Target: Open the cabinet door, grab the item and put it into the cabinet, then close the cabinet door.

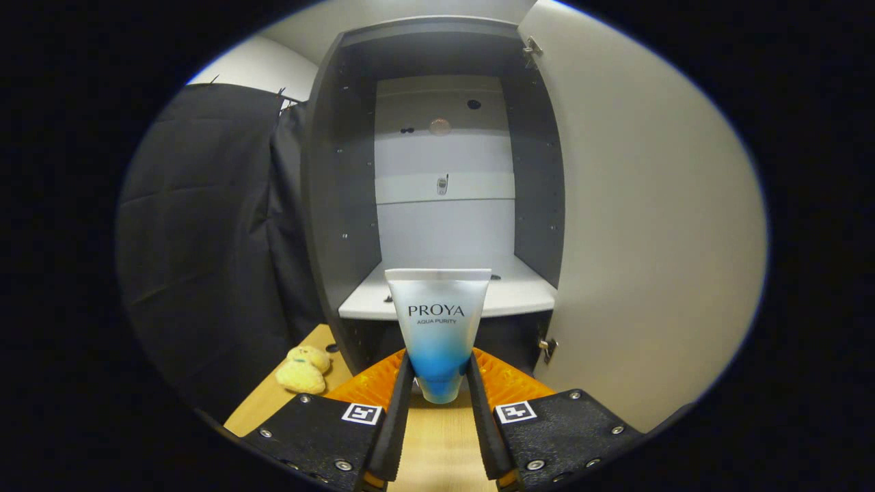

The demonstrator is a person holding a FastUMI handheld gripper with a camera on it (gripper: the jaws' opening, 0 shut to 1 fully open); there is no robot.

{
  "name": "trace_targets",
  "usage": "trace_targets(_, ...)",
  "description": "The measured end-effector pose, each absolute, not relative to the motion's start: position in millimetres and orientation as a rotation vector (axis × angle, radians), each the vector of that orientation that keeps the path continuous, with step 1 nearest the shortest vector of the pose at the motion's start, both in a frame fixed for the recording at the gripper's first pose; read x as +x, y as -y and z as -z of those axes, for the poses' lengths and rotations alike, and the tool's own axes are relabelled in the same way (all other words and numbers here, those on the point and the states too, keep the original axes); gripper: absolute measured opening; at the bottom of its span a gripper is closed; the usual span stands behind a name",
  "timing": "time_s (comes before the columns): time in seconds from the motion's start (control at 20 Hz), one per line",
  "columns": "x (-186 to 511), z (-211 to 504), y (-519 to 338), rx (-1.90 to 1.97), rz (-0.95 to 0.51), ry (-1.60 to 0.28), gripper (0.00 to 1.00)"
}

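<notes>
Gripper view: the gripper point(439, 383) is clamped on a tube point(438, 328), both fingers pressing its lower end, held upright before the open cabinet point(328, 205). The door point(636, 225) stands open at right. A plush toy point(303, 370) lies on the table point(437, 444) near its left edge.

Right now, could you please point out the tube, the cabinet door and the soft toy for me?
tube point(437, 321): gripper view, middle of its body, held between the jaws.
cabinet door point(642, 225): gripper view, its open inner face.
soft toy point(303, 370): gripper view, its yellow body on the table.
</notes>
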State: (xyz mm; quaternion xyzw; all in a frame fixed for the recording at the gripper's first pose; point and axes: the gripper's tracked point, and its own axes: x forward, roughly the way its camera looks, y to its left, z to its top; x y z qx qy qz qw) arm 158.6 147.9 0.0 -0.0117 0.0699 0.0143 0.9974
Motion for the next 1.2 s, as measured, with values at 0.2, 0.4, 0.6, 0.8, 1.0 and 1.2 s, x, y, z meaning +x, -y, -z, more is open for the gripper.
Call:
trace_targets(0.2, 248, -42, -155, -0.085, -0.046, -0.065, 0.46)
trace_targets(0.4, 323, -27, -158, -0.090, -0.038, -0.097, 0.47)
trace_targets(0.6, 356, 4, -161, -0.100, -0.055, -0.152, 0.47)
trace_targets(0.8, 359, 13, -161, -0.104, -0.058, -0.143, 0.48)
trace_targets(1.0, 354, 16, -163, -0.126, -0.061, -0.134, 0.53)
trace_targets(1.2, 343, 11, -162, -0.100, -0.060, -0.137, 0.89)
